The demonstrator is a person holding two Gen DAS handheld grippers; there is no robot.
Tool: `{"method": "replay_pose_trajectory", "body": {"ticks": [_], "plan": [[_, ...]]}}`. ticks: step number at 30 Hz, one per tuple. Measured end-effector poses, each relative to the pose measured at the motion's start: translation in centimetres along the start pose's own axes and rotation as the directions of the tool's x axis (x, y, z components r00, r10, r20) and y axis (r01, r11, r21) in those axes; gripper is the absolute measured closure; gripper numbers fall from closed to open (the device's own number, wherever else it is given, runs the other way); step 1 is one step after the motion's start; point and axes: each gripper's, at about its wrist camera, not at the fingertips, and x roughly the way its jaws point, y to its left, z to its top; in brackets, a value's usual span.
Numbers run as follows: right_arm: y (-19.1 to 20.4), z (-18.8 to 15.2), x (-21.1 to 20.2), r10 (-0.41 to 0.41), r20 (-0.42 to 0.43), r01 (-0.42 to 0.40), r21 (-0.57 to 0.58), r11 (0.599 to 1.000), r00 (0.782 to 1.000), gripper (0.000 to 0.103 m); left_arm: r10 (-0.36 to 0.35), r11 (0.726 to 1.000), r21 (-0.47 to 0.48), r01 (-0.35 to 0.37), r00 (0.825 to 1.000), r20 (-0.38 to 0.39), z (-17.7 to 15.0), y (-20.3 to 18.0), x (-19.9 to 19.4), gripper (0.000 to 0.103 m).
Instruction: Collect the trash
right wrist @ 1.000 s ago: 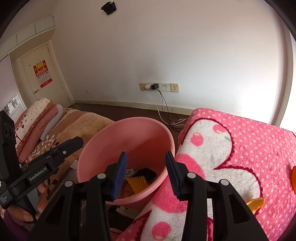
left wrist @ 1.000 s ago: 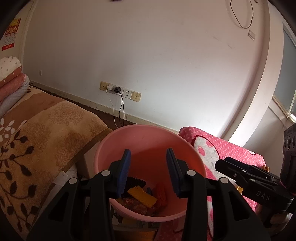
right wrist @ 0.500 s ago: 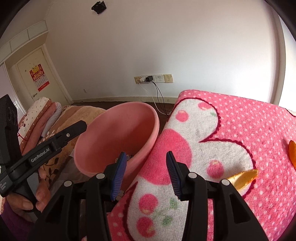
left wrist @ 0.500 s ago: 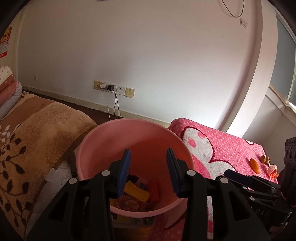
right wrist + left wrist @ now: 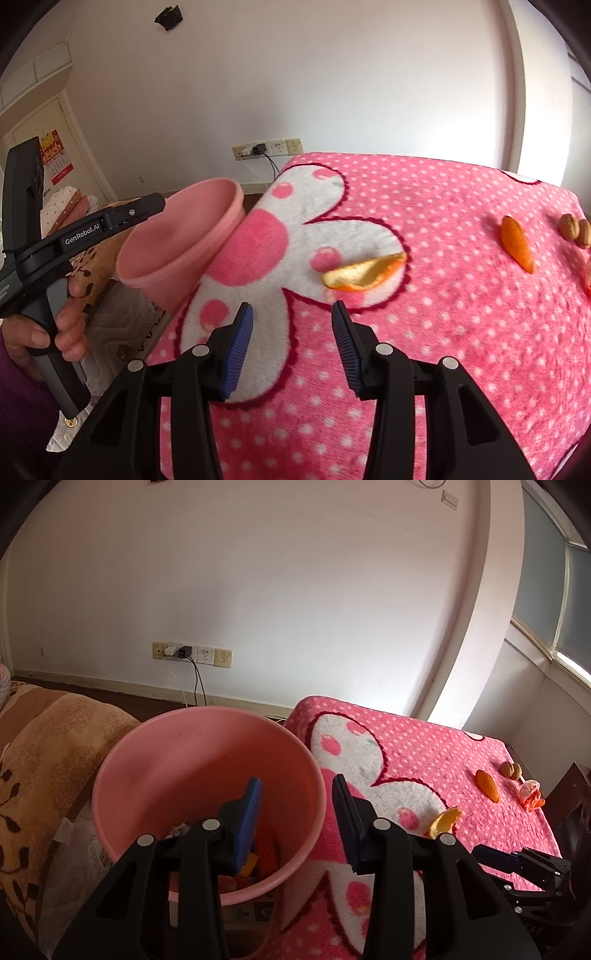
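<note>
A pink bucket [image 5: 207,738] with trash in its bottom stands against the left edge of the pink polka-dot blanket [image 5: 443,332]; it also shows in the right wrist view [image 5: 177,243]. My left gripper [image 5: 297,819] is open and empty over the bucket's right rim. My right gripper [image 5: 291,343] is open and empty above the blanket, just short of a curled orange peel [image 5: 364,275]. A second orange peel [image 5: 517,243] and walnuts [image 5: 574,227] lie farther right. The left view also shows a crumpled orange scrap [image 5: 530,794].
A brown floral bedspread [image 5: 44,760] lies left of the bucket. Wall sockets with cables [image 5: 192,653] sit on the white wall behind. A door with a calendar [image 5: 55,155] is at far left.
Both grippers have swung right, from over the bucket toward the pink blanket. The peels and walnuts have come into view. Both stayed open.
</note>
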Motion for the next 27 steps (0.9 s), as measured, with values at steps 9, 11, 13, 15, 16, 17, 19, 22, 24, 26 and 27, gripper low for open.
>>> {"method": "replay_pose_trajectory", "body": {"ticks": [9, 11, 13, 15, 16, 17, 19, 22, 24, 26, 27], "plan": [[-6.0, -1.7, -3.6, -0.131, 0.037, 0.127, 0.100, 0.987, 0.991, 0.059, -0.101, 0.989, 0.105, 0.106, 0.994, -0.050, -0.7, -5.1, 1.5, 0.063], [-7.4, -2.1, -4.1, -0.152, 0.041, 0.145, 0.133, 0.980, 0.988, 0.059, -0.121, 0.984, 0.128, 0.128, 0.991, -0.063, -0.9, -6.3, 1.8, 0.063], [-8.7, -2.3, -4.7, -0.169, 0.047, 0.159, 0.164, 0.974, 0.984, 0.059, -0.136, 0.978, 0.151, 0.147, 0.988, -0.077, -1.1, -7.4, 2.2, 0.063], [-9.8, -2.4, -5.3, -0.187, 0.059, 0.173, 0.189, 0.967, 0.981, 0.059, -0.151, 0.971, 0.174, 0.165, 0.984, -0.095, -1.5, -8.4, 2.7, 0.063], [-10.4, -2.3, -5.6, -0.200, 0.065, 0.184, 0.199, 0.963, 0.978, 0.059, -0.154, 0.968, 0.185, 0.171, 0.983, -0.103, -1.6, -8.8, 3.0, 0.063], [-11.0, -2.3, -5.9, -0.214, 0.073, 0.195, 0.211, 0.958, 0.974, 0.059, -0.156, 0.965, 0.196, 0.175, 0.981, -0.112, -1.8, -9.3, 3.3, 0.063], [-12.3, -2.2, -6.5, -0.241, 0.087, 0.215, 0.237, 0.947, 0.967, 0.059, -0.162, 0.960, 0.207, 0.186, 0.978, -0.128, -2.1, -10.1, 3.7, 0.063], [-14.2, -2.0, -7.3, -0.286, 0.102, 0.249, 0.273, 0.929, 0.953, 0.059, -0.180, 0.952, 0.222, 0.210, 0.973, -0.145, -2.3, -11.1, 4.1, 0.063], [-15.4, -1.9, -7.9, -0.319, 0.111, 0.276, 0.295, 0.915, 0.941, 0.059, -0.191, 0.945, 0.238, 0.224, 0.970, -0.152, -2.4, -12.1, 4.4, 0.063], [-16.7, -1.8, -8.3, -0.353, 0.116, 0.302, 0.316, 0.899, 0.928, 0.059, -0.201, 0.938, 0.254, 0.237, 0.967, -0.160, -2.5, -13.0, 4.6, 0.063], [-17.4, -1.6, -8.6, -0.371, 0.120, 0.317, 0.326, 0.891, 0.921, 0.059, -0.206, 0.934, 0.261, 0.244, 0.965, -0.164, -2.5, -13.4, 4.8, 0.063]]}}
